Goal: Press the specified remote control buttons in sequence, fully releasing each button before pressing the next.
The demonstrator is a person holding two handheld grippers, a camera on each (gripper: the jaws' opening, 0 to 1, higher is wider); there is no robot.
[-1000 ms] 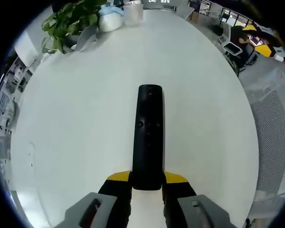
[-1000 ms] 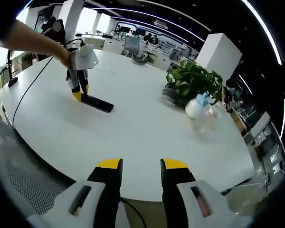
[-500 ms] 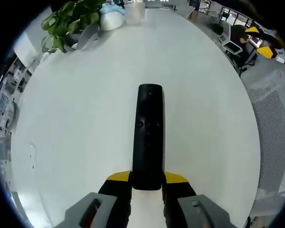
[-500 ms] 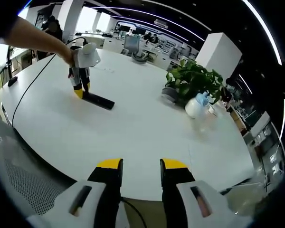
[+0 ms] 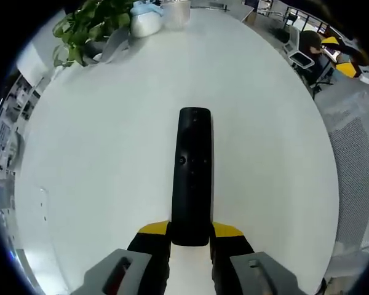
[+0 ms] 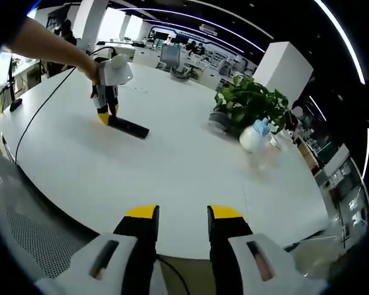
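Compared with one second before, the left claw (image 5: pixel 190 232) kept its grip on the remote control (image 5: pixel 192 175) unchanged, the remote sitting at the same place between the jaws. In the right gripper view the left claw and remote appeared slightly further up and to the right than earlier; the plant held its place in that view, so the left claw appeared to have shifted a little over the counter.

In the left gripper view the left claw was clenched on the near end of the black remote control, its yellow-tipped jaws pressed against both sides. The remote extended straight ahead from the jaws, lying flat on the white counter (image 5: pixel 111 153), button face up.

In the right gripper view the right claw (image 6: pixel 181 215) stood released, its jaws parted with a clear gap and nothing between them, poised over the near edge of the counter (image 6: pixel 172 166). The remote control (image 6: pixel 128 127) lay well apart from it, far across the counter, with the left claw (image 6: pixel 103 116) at its end, held by a person's hand (image 6: pixel 93 72).

A potted plant (image 6: pixel 249 104) and a white spray bottle (image 6: pixel 254 139) stood on the counter's far side.
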